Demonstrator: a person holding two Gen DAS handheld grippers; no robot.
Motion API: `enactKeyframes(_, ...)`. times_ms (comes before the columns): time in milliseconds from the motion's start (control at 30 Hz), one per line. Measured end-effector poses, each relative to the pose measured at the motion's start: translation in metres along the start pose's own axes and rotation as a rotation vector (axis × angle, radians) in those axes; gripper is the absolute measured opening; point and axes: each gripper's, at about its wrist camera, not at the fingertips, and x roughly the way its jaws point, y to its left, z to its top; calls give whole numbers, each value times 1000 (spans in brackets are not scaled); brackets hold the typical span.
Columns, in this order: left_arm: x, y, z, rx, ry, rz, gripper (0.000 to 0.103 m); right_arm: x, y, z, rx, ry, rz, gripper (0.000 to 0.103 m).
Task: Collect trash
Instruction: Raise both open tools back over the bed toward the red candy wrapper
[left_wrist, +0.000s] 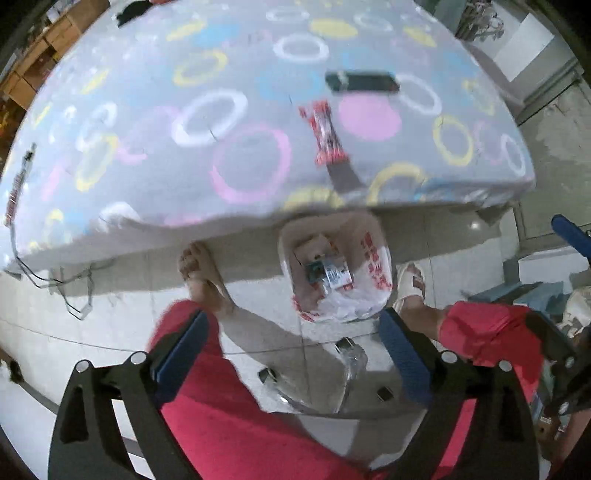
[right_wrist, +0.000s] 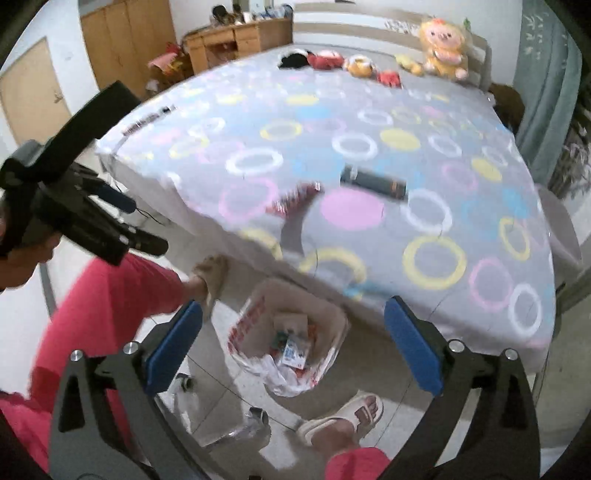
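Wrapper (left_wrist: 325, 133) on ring-patterned bedspread (right_wrist: 369, 147) — bedroom.

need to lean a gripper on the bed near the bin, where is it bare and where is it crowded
Bare: the near right part of the grey ringed bedspread, right of the red snack wrapper and below the dark flat packet. Also bare left of the wrapper. Crowded: around those two, and the far edge with the plush toys.

No text can be read. The plastic bag (left_wrist: 373, 266) lining the bin carries red printed characters along its side, at about five o'clock from the red wrapper (left_wrist: 325, 133) on the bed, but they are too blurred to make out.
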Motion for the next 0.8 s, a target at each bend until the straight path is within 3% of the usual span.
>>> enactKeyframes(167, -46, -1, 21, 59, -35, 0, 91, -39, -19, 39, -77, -34, 15, 97)
enactKeyframes(333, -60, -4, 55, 71, -2, -76, 92, -52, -41, 89, -211, -61, 7, 97)
enactKeyframes(633, -28, -13, 129, 93, 56, -76, 92, -1, -83, 167, -382, -27, 8, 96)
enactKeyframes(800, 0, -11, 150, 73, 97, -65, 92, 36, -98, 188, -424, 14, 28, 96)
